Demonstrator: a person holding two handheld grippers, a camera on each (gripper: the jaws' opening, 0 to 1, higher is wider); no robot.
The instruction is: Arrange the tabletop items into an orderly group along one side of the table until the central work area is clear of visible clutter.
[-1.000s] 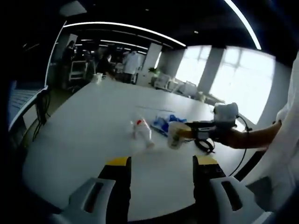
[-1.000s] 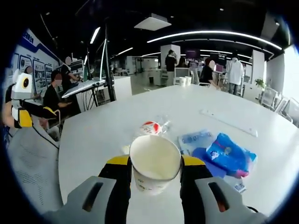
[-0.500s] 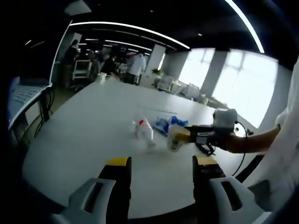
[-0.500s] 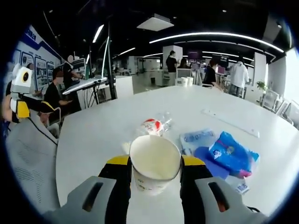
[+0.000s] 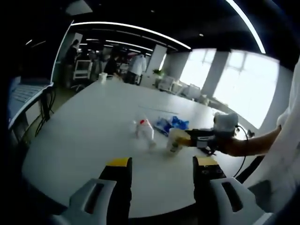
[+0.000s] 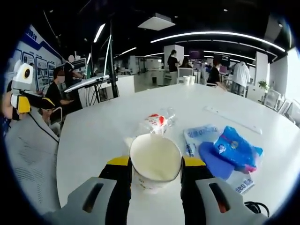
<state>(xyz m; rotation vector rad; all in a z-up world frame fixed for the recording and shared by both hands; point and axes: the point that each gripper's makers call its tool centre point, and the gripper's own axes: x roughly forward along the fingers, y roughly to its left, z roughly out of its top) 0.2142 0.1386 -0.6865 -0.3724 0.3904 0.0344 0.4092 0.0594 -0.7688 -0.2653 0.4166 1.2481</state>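
The right gripper (image 6: 156, 176), jaws clamped on the paper cup (image 6: 155, 161), has carried it lower toward the bench (image 6: 93, 136); the left gripper (image 5: 161, 176) waits, jaws wide.

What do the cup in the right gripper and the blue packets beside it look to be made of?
Cup: probably paper, with a matte off-white inside, a thin rolled rim and a printed outer wall. Blue packets: likely thin plastic film, glossy and crinkled, catching highlights. The right gripper clamps the cup.
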